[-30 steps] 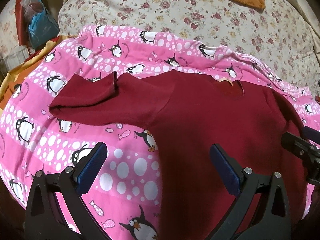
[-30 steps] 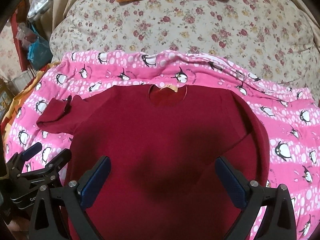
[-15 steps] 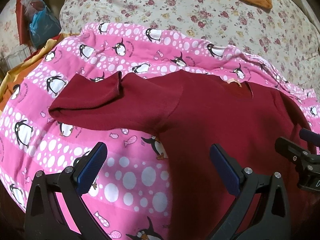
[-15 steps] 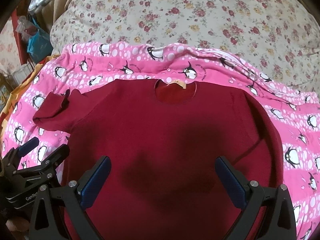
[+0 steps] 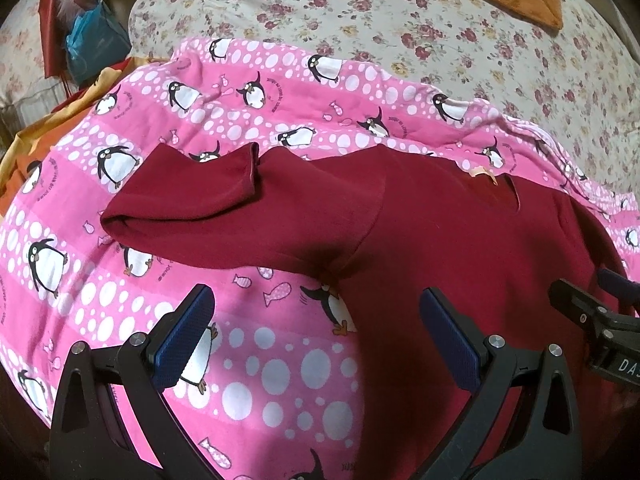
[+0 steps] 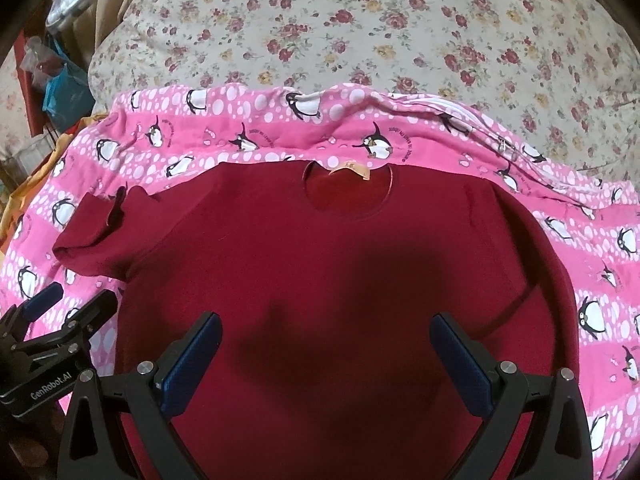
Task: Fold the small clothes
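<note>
Spread over your penguin blanket (image 6: 400,128) lies the maroon shirt (image 6: 340,272), both left gripper (image 5: 316,334) and right gripper (image 6: 326,360) wide, empty; fold its left sleeve (image 5: 208,208) inward next.

My left gripper (image 5: 316,328) hangs with jaws spread wide, nothing between the blue pads (image 5: 182,336). My right gripper (image 6: 326,360) likewise wide apart, empty. The two sit side by side, near each other.
</note>
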A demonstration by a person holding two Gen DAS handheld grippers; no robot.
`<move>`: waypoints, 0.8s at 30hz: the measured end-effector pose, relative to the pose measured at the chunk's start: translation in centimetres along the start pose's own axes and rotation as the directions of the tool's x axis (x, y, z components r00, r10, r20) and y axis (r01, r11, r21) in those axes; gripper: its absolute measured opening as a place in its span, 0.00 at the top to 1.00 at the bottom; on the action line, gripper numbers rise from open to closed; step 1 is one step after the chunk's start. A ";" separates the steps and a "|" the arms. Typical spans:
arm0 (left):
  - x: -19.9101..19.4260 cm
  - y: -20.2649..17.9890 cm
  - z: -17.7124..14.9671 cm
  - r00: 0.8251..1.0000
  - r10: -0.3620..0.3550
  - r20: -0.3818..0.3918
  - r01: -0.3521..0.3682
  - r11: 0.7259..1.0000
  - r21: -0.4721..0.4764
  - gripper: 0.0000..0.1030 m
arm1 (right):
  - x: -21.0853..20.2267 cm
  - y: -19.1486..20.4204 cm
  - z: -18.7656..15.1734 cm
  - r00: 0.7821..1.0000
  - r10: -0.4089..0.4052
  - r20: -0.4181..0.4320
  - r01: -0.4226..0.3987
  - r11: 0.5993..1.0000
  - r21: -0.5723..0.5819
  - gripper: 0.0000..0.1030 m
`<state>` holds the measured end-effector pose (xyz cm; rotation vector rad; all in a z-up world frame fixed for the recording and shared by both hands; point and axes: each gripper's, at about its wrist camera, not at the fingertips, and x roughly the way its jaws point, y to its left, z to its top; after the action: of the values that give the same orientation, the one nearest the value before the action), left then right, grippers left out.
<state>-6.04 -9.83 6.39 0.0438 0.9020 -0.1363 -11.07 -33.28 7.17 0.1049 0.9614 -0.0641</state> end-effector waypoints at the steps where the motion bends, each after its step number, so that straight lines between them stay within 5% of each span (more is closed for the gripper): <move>1: 0.0 0.0 0.0 1.000 0.001 0.001 -0.001 1.000 0.001 0.01 | 0.0 0.0 0.0 1.000 -0.002 0.001 0.002 1.000 -0.001 0.00; 24: 0.4 1.0 0.2 1.000 0.003 -0.008 -0.003 1.000 -0.027 0.01 | 0.7 1.1 0.0 1.000 0.000 -0.019 0.000 0.999 -0.041 0.00</move>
<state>-5.49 -8.88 6.13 0.0202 0.9117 -0.1212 -10.56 -32.16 6.70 0.0682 0.9811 -0.0437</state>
